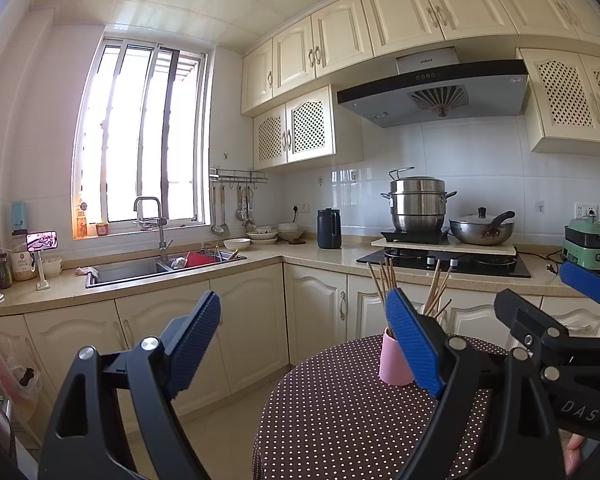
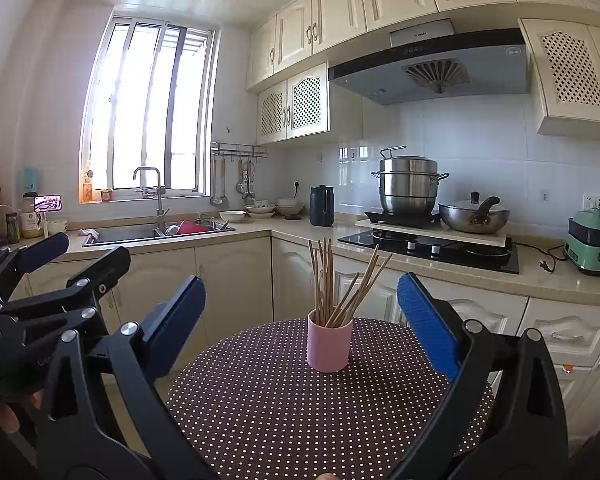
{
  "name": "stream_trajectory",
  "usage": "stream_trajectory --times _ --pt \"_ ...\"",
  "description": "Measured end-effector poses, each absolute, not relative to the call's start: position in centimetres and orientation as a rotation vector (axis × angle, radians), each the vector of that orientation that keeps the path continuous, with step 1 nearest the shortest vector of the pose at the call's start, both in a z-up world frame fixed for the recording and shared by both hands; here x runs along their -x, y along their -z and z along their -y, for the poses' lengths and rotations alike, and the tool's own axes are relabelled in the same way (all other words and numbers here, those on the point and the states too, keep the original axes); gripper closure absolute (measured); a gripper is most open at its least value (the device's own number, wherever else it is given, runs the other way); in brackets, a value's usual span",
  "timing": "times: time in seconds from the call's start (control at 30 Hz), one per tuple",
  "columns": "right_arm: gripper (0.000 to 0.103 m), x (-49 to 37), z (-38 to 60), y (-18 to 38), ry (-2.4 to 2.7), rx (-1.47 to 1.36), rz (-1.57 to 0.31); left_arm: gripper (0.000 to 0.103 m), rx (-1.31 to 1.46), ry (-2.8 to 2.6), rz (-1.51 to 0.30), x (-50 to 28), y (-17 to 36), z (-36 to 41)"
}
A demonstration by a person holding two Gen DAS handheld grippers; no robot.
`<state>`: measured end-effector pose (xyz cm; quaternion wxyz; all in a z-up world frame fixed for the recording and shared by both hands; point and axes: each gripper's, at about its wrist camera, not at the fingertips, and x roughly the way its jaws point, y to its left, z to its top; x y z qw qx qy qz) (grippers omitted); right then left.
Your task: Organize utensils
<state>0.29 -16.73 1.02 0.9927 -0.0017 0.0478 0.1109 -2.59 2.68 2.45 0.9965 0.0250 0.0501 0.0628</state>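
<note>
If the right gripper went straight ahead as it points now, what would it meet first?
Probably the pink cylindrical cup of wooden chopsticks on the dotted round table. It sits centred between the open right gripper fingers; depth is uncertain.

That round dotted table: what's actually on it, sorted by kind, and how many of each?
Pink cup: 1
Wooden chopsticks standing in the cup: about 10, in two bunches; they overlap, so the exact number is unclear
Total: about 11 things on the table
</note>
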Motion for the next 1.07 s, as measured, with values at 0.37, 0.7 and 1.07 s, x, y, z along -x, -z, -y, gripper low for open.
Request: stream_trajectory --times 0.37,0.7,1.07 --pt "0.008 -0.4 16.8 -0.6 -0.219 0.006 -0.097 0.020 -0.055 -0.128 -0.100 2.5 -2.2 -3.2" --pt "0.008 -1.6 16.9 -0.1 -0.216 0.003 -0.120 0.020 -0.058 -0.119 -0.125 1.2 -1.6 -3.2" --pt "0.008 -3.9 17.1 0.9 -0.211 -0.009 -0.164 0.020 -0.061 -0.115 -0.178 -1.5 -0.4 -2.5"
